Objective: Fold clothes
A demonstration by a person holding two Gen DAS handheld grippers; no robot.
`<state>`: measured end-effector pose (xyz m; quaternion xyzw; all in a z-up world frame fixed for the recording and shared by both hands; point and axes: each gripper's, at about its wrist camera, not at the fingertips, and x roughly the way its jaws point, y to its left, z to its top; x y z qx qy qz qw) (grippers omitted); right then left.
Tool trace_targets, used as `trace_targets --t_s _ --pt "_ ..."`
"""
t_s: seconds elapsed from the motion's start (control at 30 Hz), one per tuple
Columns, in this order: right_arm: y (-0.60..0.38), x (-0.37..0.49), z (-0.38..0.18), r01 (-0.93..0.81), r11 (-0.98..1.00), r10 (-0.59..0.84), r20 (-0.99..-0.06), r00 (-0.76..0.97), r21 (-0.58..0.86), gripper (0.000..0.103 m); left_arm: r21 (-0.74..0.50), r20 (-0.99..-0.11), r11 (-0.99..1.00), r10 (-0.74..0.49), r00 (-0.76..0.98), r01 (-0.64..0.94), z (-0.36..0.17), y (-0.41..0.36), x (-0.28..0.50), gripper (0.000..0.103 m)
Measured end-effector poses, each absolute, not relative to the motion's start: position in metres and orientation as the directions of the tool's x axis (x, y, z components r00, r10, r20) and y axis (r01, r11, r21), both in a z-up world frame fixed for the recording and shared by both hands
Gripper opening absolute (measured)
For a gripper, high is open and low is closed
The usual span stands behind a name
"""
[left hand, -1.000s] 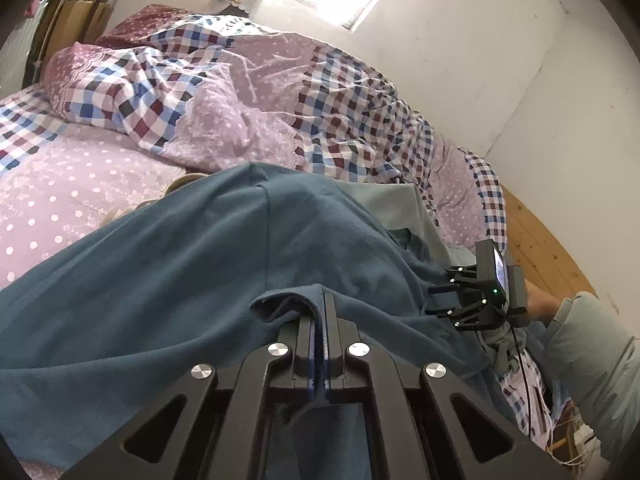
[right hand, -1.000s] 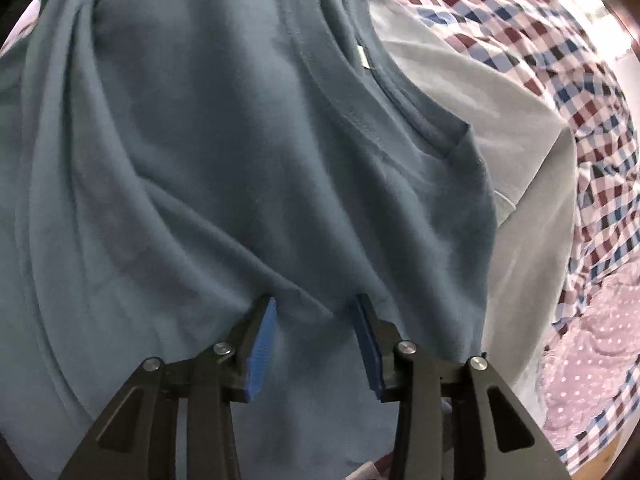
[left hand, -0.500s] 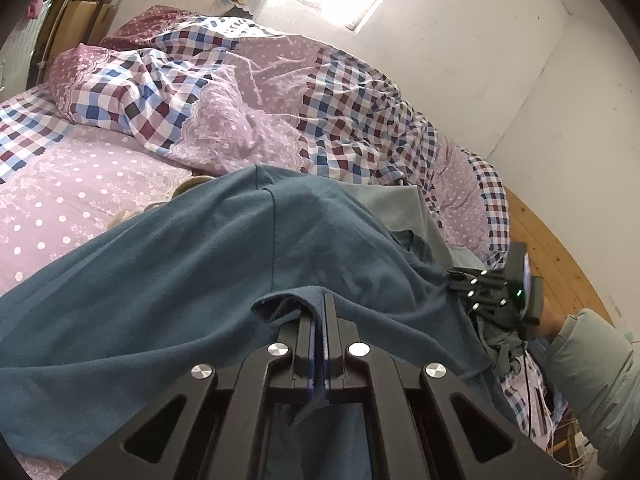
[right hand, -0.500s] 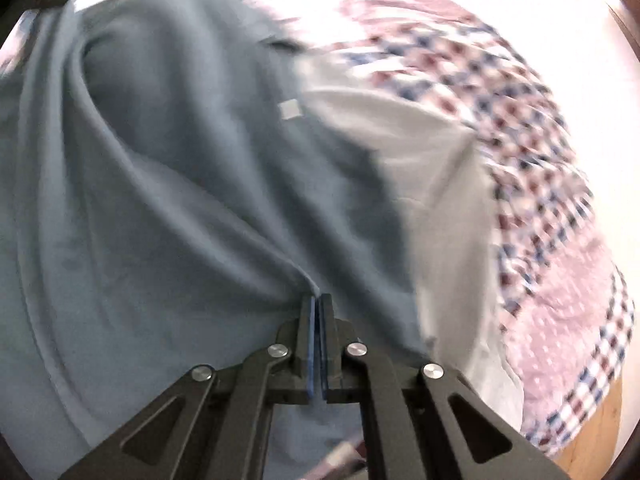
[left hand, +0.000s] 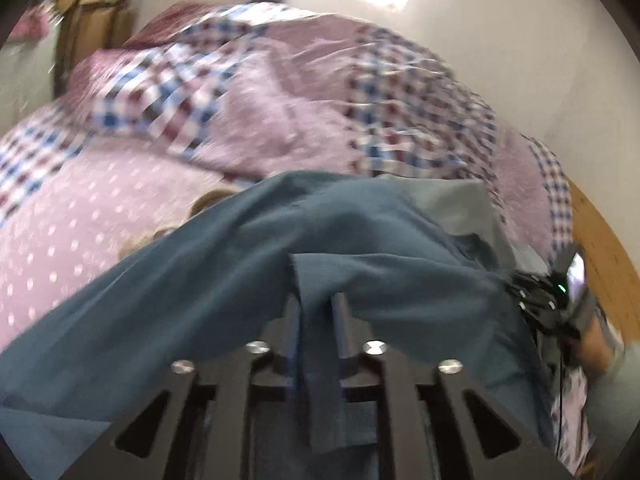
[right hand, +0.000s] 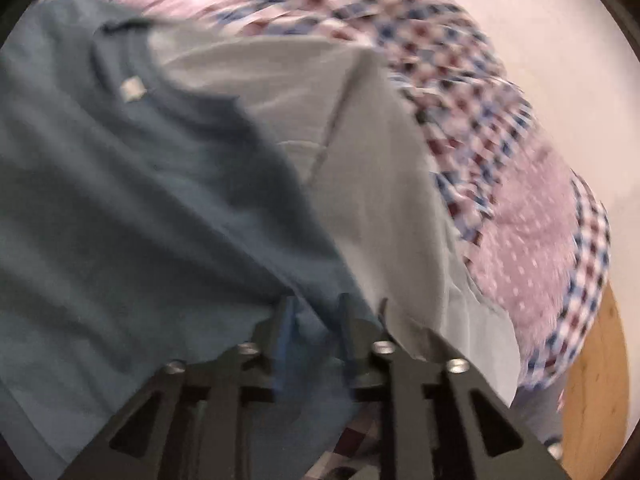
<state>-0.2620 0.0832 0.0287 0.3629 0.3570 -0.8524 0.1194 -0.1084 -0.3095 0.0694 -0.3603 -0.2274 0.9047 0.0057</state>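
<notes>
Both views are being smeared by motion blur, so fine detail on the bedding is being lost. In the left wrist view, the lower hem of the blue shirt (left hand: 224,280) is being cut off by the frame edge, and a tan thing (left hand: 208,202) behind its far edge is being mostly hidden and cannot be identified. The right gripper (left hand: 540,304) is being seen there only as a dark blurred shape at the shirt's right end, with the hand behind it too blurred to make out. In the right wrist view the shirt's (right hand: 132,208) left part is being cut off too.

Compared with half a second ago, both grippers are now being held partly open where they were being pressed shut on cloth. A fold of the shirt is being draped between the left gripper's (left hand: 316,308) parted fingers; whether it is being pinched at all cannot be told. The right gripper's (right hand: 314,312) fingers are being held a little apart with blue cloth lying between them, not clamped.

Two garments are being shown: one blue shirt, being spread across the bed (left hand: 80,224) between the two grippers, and one grey garment (right hand: 360,152) lying under its collar end. One checked quilt (left hand: 360,92) is being heaped behind them. Two grippers are being counted.
</notes>
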Motion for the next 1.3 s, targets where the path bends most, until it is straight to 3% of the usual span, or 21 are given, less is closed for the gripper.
trace_targets --t_s 0.03,0.13,0.3,0.43,0.5,0.57,0.73,0.8,0.97,1.03,1.3 --pt "0.091 -0.258 0.036 0.431 -0.758 0.037 -0.693 -0.72 -0.489 0.052 -0.441 -0.64 -0.881 0.177 -0.748 0.169 0.068 -0.313 -0.105 0.04" --pt "0.126 -0.234 0.06 0.405 -0.864 -0.081 -0.712 -0.697 -0.299 0.057 -0.476 -0.612 -0.862 0.182 -0.77 0.175 0.066 -0.32 -0.078 0.066" --pt "0.184 -0.163 0.062 0.432 -0.898 -0.217 -0.768 -0.602 -0.085 0.057 -0.479 -0.615 -0.855 0.165 -0.771 0.198 0.063 -0.325 -0.027 0.066" --pt "0.181 -0.095 0.033 0.481 -0.87 -0.206 -0.809 -0.55 -0.106 0.054 -0.488 -0.62 -0.846 0.161 -0.768 0.217 0.063 -0.321 0.022 0.067" --pt "0.177 -0.083 0.017 0.487 -0.866 -0.192 -0.822 -0.536 -0.115 0.041 -0.494 -0.628 -0.841 0.17 -0.759 0.221 0.063 -0.314 0.045 0.069" --pt "0.179 -0.08 0.01 0.47 -0.874 -0.168 -0.827 -0.537 -0.127 0.0 -0.493 -0.639 -0.841 0.178 -0.748 0.222 0.066 -0.306 0.062 0.069" --pt "0.226 -0.084 0.002 0.324 -0.946 -0.206 -0.83 -0.519 0.033 0.002 -0.489 -0.635 -0.849 0.187 -0.749 0.203 0.087 -0.287 0.095 0.069" --pt "0.245 -0.086 0.0 0.261 -0.961 -0.223 -0.827 -0.516 0.096 0.008 -0.486 -0.629 -0.851 0.185 -0.755 0.196 0.097 -0.28 0.108 0.069" --pt "0.252 -0.06 0.022 0.181 -0.983 -0.138 -0.801 -0.582 0.038 0.042 -0.509 -0.613 -0.831 0.168 -0.772 0.224 0.113 -0.279 0.142 0.069" --pt "0.259 -0.041 0.036 0.154 -0.988 -0.115 -0.778 -0.617 0.024 0.048 -0.527 -0.606 -0.816 0.164 -0.778 0.238 0.115 -0.28 0.158 0.071" --pt "0.265 0.043 0.079 0.182 -0.968 -0.249 -0.672 -0.698 0.171 0.054 -0.552 -0.632 -0.768 0.133 -0.763 0.324 0.088 -0.278 0.223 0.072"
